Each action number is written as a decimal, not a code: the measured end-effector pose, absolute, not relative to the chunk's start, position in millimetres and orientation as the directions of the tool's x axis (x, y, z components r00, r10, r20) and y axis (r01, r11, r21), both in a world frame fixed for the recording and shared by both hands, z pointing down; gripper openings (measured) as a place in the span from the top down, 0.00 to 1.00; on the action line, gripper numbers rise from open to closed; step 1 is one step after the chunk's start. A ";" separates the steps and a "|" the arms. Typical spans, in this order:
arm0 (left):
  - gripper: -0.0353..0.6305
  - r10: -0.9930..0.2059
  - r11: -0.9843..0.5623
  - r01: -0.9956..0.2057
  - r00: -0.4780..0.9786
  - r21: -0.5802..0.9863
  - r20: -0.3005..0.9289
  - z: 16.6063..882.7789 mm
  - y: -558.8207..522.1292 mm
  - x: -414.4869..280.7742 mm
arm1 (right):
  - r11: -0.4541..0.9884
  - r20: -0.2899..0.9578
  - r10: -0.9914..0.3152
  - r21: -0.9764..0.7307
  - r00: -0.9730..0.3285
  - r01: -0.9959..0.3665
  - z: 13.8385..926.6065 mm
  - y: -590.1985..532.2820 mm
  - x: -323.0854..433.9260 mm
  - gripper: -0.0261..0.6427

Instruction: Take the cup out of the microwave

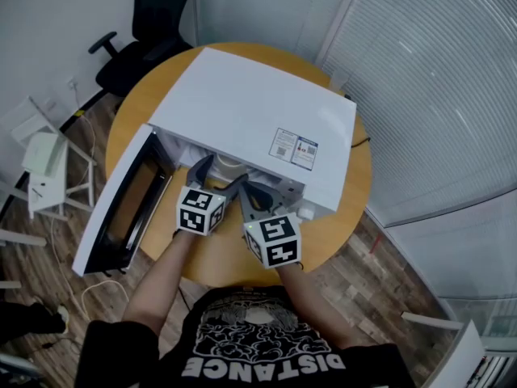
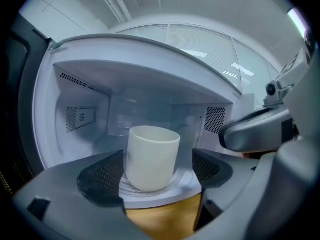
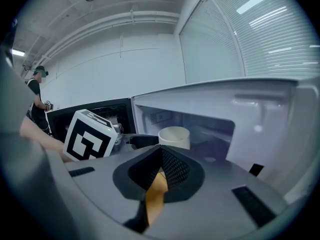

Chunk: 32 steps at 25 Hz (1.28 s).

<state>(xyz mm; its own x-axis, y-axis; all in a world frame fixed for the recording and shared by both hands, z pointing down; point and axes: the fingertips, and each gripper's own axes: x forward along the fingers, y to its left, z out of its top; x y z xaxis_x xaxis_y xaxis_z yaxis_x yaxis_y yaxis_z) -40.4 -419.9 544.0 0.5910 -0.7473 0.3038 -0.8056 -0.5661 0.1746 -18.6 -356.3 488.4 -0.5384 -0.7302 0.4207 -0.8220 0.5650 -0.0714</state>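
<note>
An off-white cup (image 2: 151, 156) stands on the glass turntable (image 2: 186, 182) just inside the open white microwave (image 1: 250, 103). My left gripper (image 2: 157, 173) is open, one dark pad on either side of the cup; the left pad sits close against its wall and a gap shows at the right pad. From the head view, the left gripper (image 1: 216, 174) reaches into the cavity mouth around the cup (image 1: 229, 166). My right gripper (image 1: 252, 196) waits just outside the opening, shut and holding nothing. In the right gripper view, that gripper (image 3: 161, 155) points at the cup (image 3: 174, 136).
The microwave door (image 1: 121, 208) hangs open to the left. The microwave rests on a round wooden table (image 1: 343, 217). An office chair (image 1: 145, 31) stands behind the table, and white stools (image 1: 48, 168) are at the left. A person (image 3: 37, 96) stands far off.
</note>
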 end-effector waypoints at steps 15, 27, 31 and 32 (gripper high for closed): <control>0.26 -0.713 -0.608 -0.774 0.629 0.173 0.308 547.6 -446.4 -27.1 | 0.535 0.416 -0.742 -0.107 -0.526 -0.838 491.2 -366.9 -11.8 0.94; 0.24 -0.709 -0.624 -0.769 0.632 0.140 0.313 549.1 -458.9 -19.0 | 0.514 0.413 -0.752 -0.120 -0.514 -0.849 491.6 -370.2 -7.6 0.94; 0.24 -0.728 -0.599 -0.791 0.603 0.125 0.325 551.1 -464.7 -21.1 | 0.513 0.411 -0.753 -0.123 -0.514 -0.850 492.2 -371.4 -8.0 0.94; 0.24 -0.730 -0.598 -0.792 0.601 0.122 0.326 551.5 -465.4 -20.2 | 0.513 0.412 -0.753 -0.124 -0.514 -0.850 492.8 -371.6 -7.7 0.94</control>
